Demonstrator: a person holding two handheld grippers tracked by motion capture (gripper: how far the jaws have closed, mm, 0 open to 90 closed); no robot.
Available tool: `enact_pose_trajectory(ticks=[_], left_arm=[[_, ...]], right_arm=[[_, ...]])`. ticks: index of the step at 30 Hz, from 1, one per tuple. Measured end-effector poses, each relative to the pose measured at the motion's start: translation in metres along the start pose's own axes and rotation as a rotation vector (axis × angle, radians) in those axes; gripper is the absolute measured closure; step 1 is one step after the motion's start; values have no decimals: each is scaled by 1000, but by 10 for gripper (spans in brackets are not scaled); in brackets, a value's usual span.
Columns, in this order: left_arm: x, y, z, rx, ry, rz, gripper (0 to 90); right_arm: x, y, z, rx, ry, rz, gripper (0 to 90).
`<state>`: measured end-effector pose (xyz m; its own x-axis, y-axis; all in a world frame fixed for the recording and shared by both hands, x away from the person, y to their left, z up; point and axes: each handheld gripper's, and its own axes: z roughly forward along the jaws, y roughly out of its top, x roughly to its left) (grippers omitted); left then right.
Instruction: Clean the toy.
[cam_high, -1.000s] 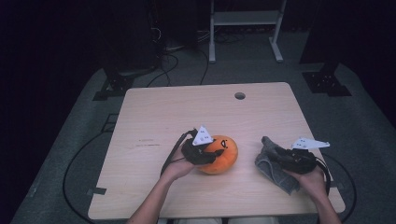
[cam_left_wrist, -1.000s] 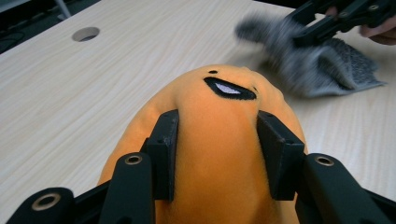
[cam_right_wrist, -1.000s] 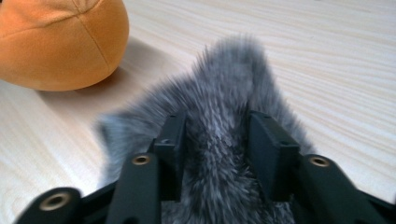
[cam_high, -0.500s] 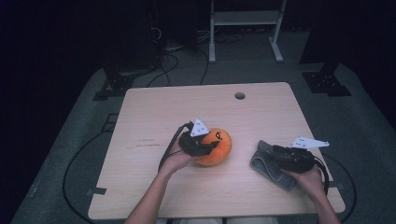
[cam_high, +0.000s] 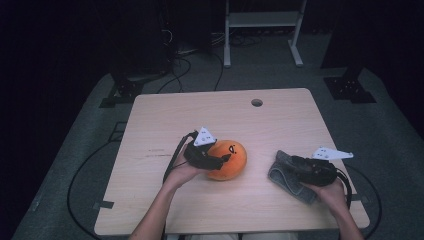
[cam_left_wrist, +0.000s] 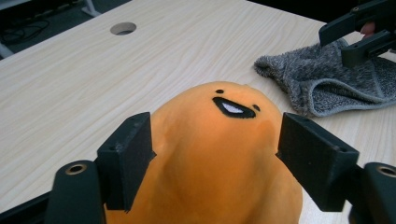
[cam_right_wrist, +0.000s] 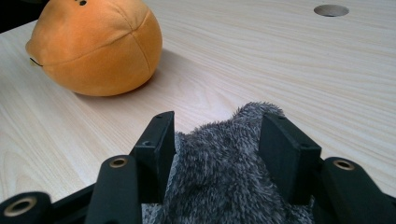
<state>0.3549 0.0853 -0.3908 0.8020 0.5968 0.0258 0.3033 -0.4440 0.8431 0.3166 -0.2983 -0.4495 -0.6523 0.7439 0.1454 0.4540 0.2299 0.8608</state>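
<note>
Left gripper (cam_high: 220, 160), jaws straddling the orange plush toy (cam_high: 227, 159), risks slippage; right gripper (cam_high: 290, 162), at toy's three o'clock, pinches grey cloth (cam_high: 285, 180), may drag.

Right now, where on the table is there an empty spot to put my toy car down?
The far half of the table is bare wood, from the round hole across to the left edge. The near left corner is bare too. It is crowded in the near middle: the orange plush in the left gripper, and the grey cloth under the right gripper.
</note>
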Motion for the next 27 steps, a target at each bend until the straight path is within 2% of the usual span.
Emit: enact_pose_trajectory(ticks=[3,8,18,27], left_arm=[[0,-1,-5,-9,-6,-8,231],[2,-7,-16,-32,14,-9,216],[6,-19,-29,-38,43,-20,196],[11,-35,-39,-61,67,-52,193]], right_arm=[[0,0,1,1,2,0,440],[0,0,1,3,6,0,430],[0,0,-1,-7,10,3,420],[1,0,0,-3,12,2,409]])
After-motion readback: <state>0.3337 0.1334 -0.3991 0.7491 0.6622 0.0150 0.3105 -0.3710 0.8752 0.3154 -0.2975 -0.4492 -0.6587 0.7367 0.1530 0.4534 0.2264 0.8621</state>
